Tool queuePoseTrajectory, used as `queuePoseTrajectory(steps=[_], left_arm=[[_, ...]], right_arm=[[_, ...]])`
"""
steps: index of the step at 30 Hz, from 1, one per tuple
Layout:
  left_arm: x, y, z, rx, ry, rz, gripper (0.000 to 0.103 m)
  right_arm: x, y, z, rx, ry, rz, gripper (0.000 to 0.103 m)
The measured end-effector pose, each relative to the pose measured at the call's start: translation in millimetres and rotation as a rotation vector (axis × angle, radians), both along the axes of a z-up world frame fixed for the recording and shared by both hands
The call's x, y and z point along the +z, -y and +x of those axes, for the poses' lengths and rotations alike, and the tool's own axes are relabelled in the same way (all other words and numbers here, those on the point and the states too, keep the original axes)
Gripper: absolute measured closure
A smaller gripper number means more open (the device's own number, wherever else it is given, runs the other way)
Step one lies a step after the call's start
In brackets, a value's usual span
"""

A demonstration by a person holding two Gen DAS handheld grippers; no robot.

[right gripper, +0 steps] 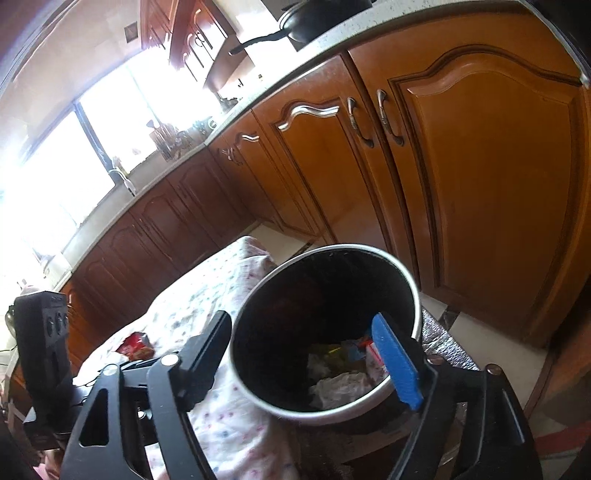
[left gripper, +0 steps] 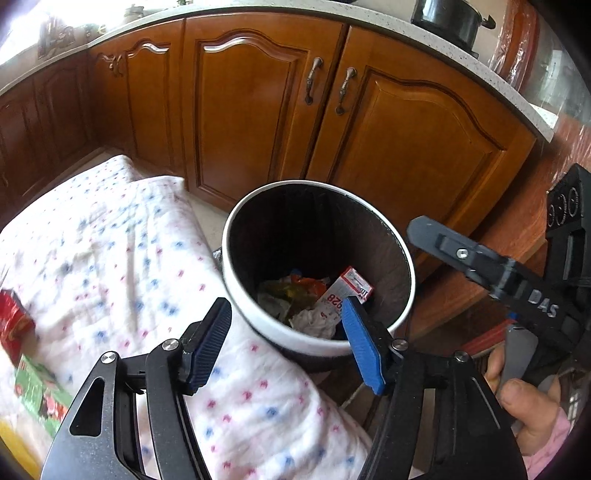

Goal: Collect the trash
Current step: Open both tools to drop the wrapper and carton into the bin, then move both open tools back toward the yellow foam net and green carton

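Both jaws spread and empty, the left hand-held gripper (left gripper: 288, 343) and right hand-held gripper (right gripper: 314, 362) hover over the bin (left gripper: 255, 317), while the red packet (left gripper: 13, 328) on the cloth-covered table (left gripper: 122, 236) looks light and crushable, best pinched at its edge.

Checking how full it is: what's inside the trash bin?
The trash bin holds crumpled white paper, a red-and-white carton and colourful wrappers near the bottom. Anything beneath them is covered.

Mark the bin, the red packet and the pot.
bin (left gripper: 248, 295), left wrist view, white front wall.
red packet (right gripper: 133, 345), right wrist view, its middle.
pot (left gripper: 445, 16), left wrist view, its side.
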State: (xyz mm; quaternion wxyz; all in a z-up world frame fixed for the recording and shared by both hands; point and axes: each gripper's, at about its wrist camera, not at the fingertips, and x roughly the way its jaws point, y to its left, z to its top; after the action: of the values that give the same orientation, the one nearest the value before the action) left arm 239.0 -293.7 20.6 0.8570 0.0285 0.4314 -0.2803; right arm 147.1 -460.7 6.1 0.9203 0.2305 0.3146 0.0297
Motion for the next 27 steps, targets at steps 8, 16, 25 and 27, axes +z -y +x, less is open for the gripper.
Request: queuePoseTrajectory(steps=[8, 16, 25, 27], left_arm=[[2.4, -52.8, -28.9, 0.072, 0.021, -0.038, 0.038], [-9.1, -114.4, -60.3, 0.171, 0.011, -0.064, 0.037], [-26.2, -176.3, -92.1, 0.274, -0.006, -0.065, 0.037], [-29.6, -193.2, -100.1, 0.310, -0.007, -0.067, 0.037]], right_arm=[[4.1, -36.7, -30.9, 0.033, 0.038, 0.016, 0.011], [-9.4, -87.8, -45.9, 0.110, 0.014, -0.001, 0.010], [-26.5, -130.3, -60.5, 0.189, -0.026, 0.016, 0.010], [-28.8, -138.2, -62.8, 0.203, -0.032, 0.015, 0.011]])
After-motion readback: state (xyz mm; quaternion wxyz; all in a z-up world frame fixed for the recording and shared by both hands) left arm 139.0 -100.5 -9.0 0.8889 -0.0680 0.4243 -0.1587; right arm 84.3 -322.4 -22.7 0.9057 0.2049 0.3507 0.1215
